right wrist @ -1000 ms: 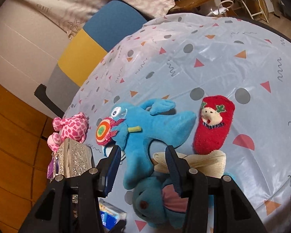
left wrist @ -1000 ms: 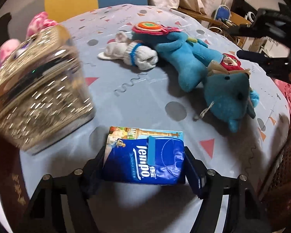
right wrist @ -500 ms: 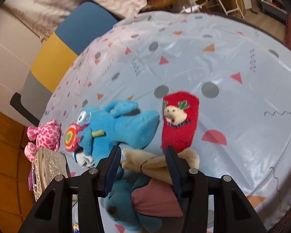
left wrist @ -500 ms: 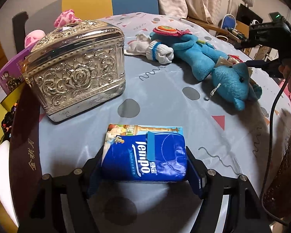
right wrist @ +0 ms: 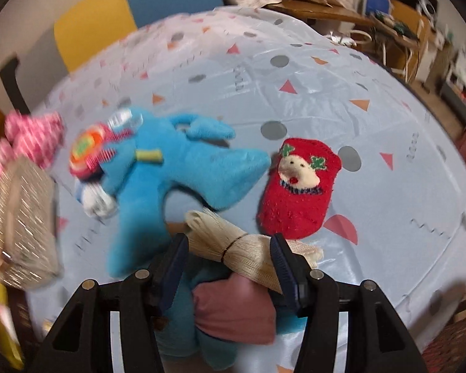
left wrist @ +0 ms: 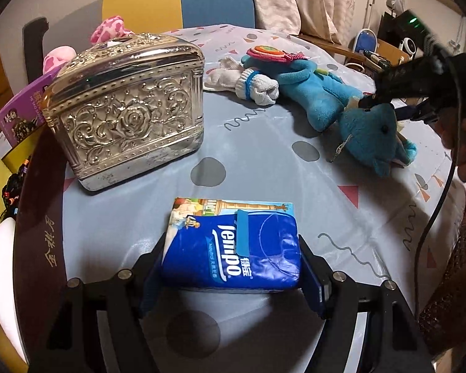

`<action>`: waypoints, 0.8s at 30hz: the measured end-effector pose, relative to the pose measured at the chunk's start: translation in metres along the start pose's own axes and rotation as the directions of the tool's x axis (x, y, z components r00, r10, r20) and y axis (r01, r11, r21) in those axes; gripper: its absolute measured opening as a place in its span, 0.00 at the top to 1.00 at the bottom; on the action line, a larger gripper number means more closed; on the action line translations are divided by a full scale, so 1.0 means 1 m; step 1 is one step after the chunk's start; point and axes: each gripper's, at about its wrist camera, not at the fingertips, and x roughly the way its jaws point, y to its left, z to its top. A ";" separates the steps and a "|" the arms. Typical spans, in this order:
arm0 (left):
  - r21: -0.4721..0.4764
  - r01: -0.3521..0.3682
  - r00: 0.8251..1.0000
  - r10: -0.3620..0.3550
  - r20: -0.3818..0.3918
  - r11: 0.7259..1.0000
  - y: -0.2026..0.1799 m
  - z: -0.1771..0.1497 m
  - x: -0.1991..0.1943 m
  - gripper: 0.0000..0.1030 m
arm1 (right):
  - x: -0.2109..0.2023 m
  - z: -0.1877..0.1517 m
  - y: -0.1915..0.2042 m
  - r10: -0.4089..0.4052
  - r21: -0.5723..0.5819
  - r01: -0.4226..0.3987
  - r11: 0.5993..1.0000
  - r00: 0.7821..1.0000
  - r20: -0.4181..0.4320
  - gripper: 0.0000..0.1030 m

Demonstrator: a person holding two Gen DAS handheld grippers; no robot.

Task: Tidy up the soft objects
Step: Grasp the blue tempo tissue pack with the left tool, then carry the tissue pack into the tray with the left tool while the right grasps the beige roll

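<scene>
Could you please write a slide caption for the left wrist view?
Left hand-held gripper clamps a blue tissue pack beside an ornate silver box.

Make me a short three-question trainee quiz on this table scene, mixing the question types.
1. True or false: the left tongs hold the blue tissue pack.
2. Which lies beside the red sock? A) long blue plush B) silver box
3. Fill in: between the right tongs lies a ____ cloth bundle.

Key: 1 true; 2 A; 3 beige. The right tongs' jaws are opening.
</scene>
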 end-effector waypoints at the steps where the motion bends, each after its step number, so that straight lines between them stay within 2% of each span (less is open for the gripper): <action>1: -0.001 0.000 1.000 0.000 0.001 1.000 0.000 0.000 0.000 0.28 | 0.002 -0.001 0.003 -0.021 -0.027 0.021 0.999 1.000 -0.003 0.46; 5: -0.007 0.003 1.000 -0.003 0.001 1.000 0.001 0.000 0.000 0.28 | 0.010 -0.003 0.017 -0.103 -0.134 0.103 0.986 0.995 0.013 0.47; 8: -0.009 0.004 1.000 -0.004 0.000 1.000 0.001 -0.001 -0.001 0.28 | 0.015 -0.008 0.025 -0.134 -0.195 0.132 0.972 0.991 0.007 0.50; 13: -0.011 0.007 1.000 -0.007 -0.001 1.000 0.002 -0.002 -0.001 0.28 | 0.017 -0.008 0.021 -0.107 -0.174 0.104 0.979 0.994 -0.012 0.50; 15: -0.012 0.007 1.000 -0.007 -0.001 1.000 0.002 -0.002 -0.001 0.28 | 0.014 -0.008 0.023 -0.094 -0.176 0.092 0.980 0.996 -0.002 0.64; 16: -0.012 0.006 1.000 -0.006 0.000 1.000 0.002 -0.002 -0.001 0.28 | 0.012 -0.007 0.025 -0.090 -0.178 0.090 0.980 0.996 0.008 0.78; 17: -0.009 0.006 1.000 -0.006 0.000 1.000 0.002 -0.003 0.000 0.28 | 0.008 -0.007 0.025 -0.091 -0.177 0.094 0.980 0.996 0.026 0.96; 22: -0.006 0.003 1.000 -0.003 -0.002 1.000 0.002 -0.004 -0.003 0.29 | -0.004 -0.002 0.016 -0.028 -0.111 0.035 0.993 0.998 0.064 0.96; 24: -0.044 0.033 0.999 -0.034 -0.013 0.998 0.006 -0.002 -0.009 0.29 | -0.009 0.000 0.011 0.022 -0.070 -0.017 0.997 0.997 0.078 0.96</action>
